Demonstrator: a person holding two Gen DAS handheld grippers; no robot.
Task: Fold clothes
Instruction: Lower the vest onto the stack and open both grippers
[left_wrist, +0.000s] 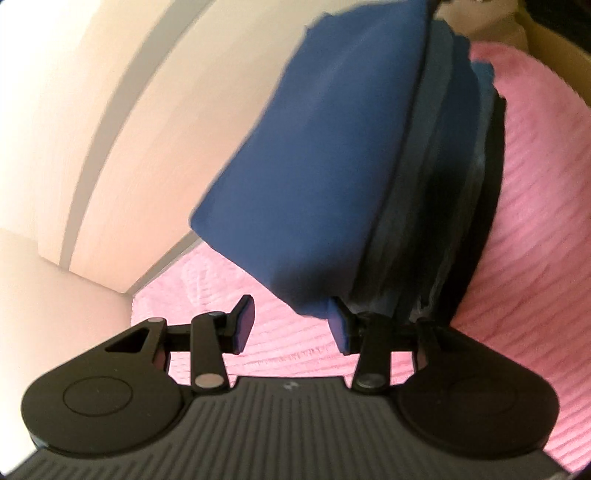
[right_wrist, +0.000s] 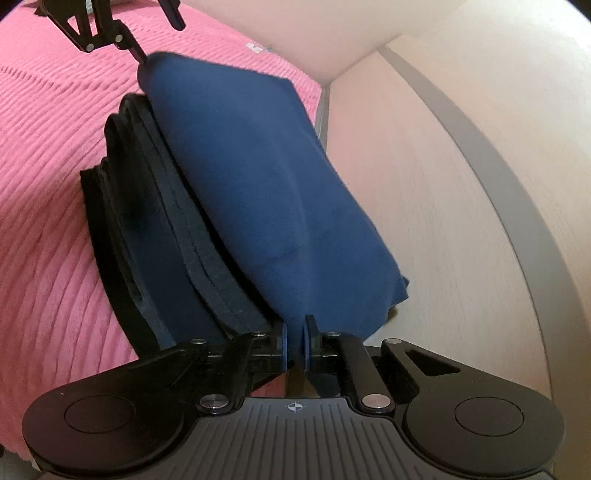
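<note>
A folded blue garment (left_wrist: 317, 158) lies tilted on top of a stack of dark folded clothes (left_wrist: 447, 221) on a pink ribbed bedspread (left_wrist: 535, 229). My left gripper (left_wrist: 291, 328) is open at the garment's near corner. Its right pad touches the cloth edge, and only bedspread shows between the jaws. In the right wrist view my right gripper (right_wrist: 295, 345) is shut on the near edge of the blue garment (right_wrist: 258, 177), beside the dark stack (right_wrist: 147, 229). The left gripper (right_wrist: 159, 40) shows at the top left there, one finger at the garment's far corner.
A pale wooden panel with a grey strip (right_wrist: 480, 177) stands close along the bed's side, also seen in the left wrist view as the panel (left_wrist: 110, 110). A cardboard box edge (left_wrist: 554, 44) is at the top right. The pink bedspread (right_wrist: 44, 155) spreads out to the left.
</note>
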